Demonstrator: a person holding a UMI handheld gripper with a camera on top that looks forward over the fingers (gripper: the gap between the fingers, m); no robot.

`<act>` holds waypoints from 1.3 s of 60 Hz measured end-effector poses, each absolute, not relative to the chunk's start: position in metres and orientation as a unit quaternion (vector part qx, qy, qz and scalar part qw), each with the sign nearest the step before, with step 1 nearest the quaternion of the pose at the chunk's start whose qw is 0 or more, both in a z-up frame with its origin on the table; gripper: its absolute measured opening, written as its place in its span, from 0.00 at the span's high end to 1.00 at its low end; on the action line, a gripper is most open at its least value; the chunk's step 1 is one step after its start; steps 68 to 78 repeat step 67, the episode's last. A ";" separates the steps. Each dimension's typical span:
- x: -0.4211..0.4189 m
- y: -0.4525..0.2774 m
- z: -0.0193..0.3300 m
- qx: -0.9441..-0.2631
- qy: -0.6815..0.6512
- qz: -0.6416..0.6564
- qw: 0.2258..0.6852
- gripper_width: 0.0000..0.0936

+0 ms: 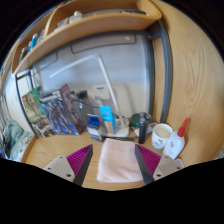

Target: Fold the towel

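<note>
A pale pink towel [116,160] lies flat on the wooden desk [55,148], folded into a narrow rectangle. It sits between my two fingers, with its far edge just ahead of them. My gripper [113,163] is open. The magenta pads [79,160] stand on either side of the towel with a small gap at each side. The towel's near end is hidden below the fingers.
Beyond the towel stand a blue box [106,117], a dark cup [141,127], a white mug [162,134] and a white bottle with a red cap [179,140]. Books [55,112] stand at the left. A wooden shelf [85,28] hangs overhead.
</note>
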State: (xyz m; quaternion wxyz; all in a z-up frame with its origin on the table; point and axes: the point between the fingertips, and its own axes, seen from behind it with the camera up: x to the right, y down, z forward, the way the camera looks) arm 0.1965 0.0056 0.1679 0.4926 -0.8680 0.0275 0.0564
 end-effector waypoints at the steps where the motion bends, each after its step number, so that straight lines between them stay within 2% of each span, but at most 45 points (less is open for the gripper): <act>1: 0.190 0.002 0.176 -0.866 0.027 0.061 0.496 0.08; 10: 0.129 -0.047 0.228 -0.847 0.020 0.083 0.525 0.09; 19: 0.076 -0.111 0.253 -0.837 0.011 0.078 0.542 0.08; 30: 0.032 -0.182 0.244 -0.845 0.015 0.085 0.527 0.08; 44: 0.019 -0.238 0.232 -0.852 -0.005 0.052 0.521 0.09; 78: 0.021 -0.273 0.225 -0.854 -0.002 0.028 0.520 0.09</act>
